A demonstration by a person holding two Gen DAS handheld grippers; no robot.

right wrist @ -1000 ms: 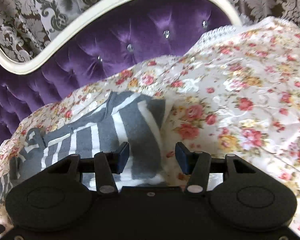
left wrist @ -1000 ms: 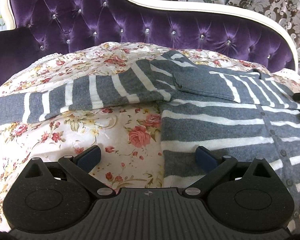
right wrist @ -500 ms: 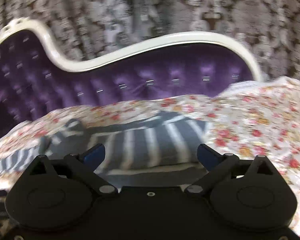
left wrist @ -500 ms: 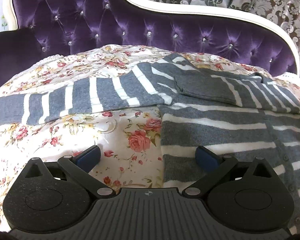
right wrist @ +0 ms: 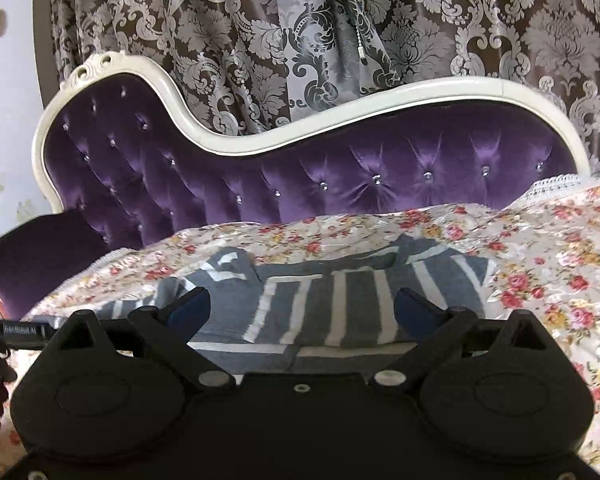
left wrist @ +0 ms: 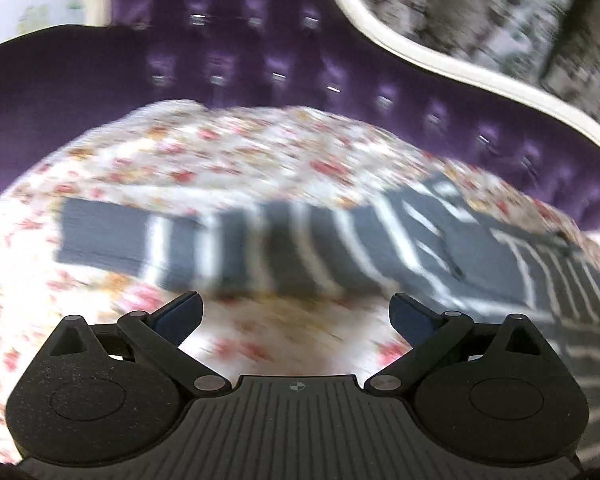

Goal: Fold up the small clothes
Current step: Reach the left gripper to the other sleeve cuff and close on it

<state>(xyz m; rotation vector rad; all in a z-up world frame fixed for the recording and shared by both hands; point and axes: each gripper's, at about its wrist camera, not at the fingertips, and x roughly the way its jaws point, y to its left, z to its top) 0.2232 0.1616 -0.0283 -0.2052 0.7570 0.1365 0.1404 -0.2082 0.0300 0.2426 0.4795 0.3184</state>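
Observation:
A grey cardigan with white stripes point(left wrist: 480, 256) lies flat on the floral bedspread point(left wrist: 228, 156). In the blurred left wrist view its left sleeve point(left wrist: 204, 252) stretches out to the left, just beyond my left gripper point(left wrist: 296, 314), which hangs open above bare floral cloth and holds nothing. In the right wrist view the cardigan point(right wrist: 340, 300) shows its right sleeve folded across the body. My right gripper point(right wrist: 302, 310) stands wide open over that folded part, with nothing between its blue pads point(right wrist: 414, 306).
A purple tufted headboard point(right wrist: 340, 176) with a white frame curves behind the bed, and patterned curtains point(right wrist: 340, 20) hang beyond it. A lace edge of the bedspread point(right wrist: 556, 182) shows at the right. The other gripper's dark body point(right wrist: 12, 330) shows at the left edge.
My right gripper let go of the folded sleeve, opened wide and drew back and up. My left gripper swung left and rose, so the outstretched sleeve now fills its view.

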